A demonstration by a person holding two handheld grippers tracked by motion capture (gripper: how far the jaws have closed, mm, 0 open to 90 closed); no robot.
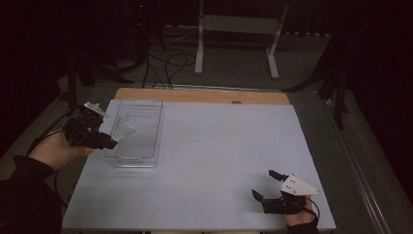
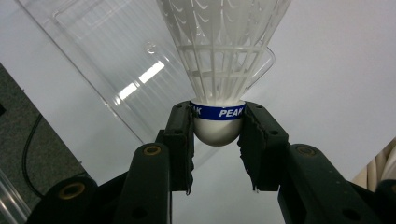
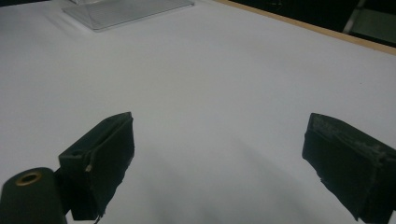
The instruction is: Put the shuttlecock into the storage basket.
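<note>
A white plastic shuttlecock [image 2: 219,60] with a blue band marked PEAK is pinched by its rounded cork in my left gripper [image 2: 217,140], whose pads press on both sides of the cork. In the high view the left gripper [image 1: 113,141] holds the shuttlecock [image 1: 122,129] above the left side of a clear plastic tray [image 1: 146,141], skirt pointing up and right. That clear tray [image 2: 112,79] lies below the shuttlecock in the left gripper view. My right gripper [image 1: 265,184] rests near the table's front right corner, jaws wide apart with nothing between them; its fingers [image 3: 100,154] frame bare white table.
The white table top [image 1: 219,146] has a wooden strip along its far edge. The clear tray's corner [image 3: 126,11] lies far off in the right gripper view. Cables [image 1: 165,66] and a white stand's legs [image 1: 272,53] sit on the floor beyond the table.
</note>
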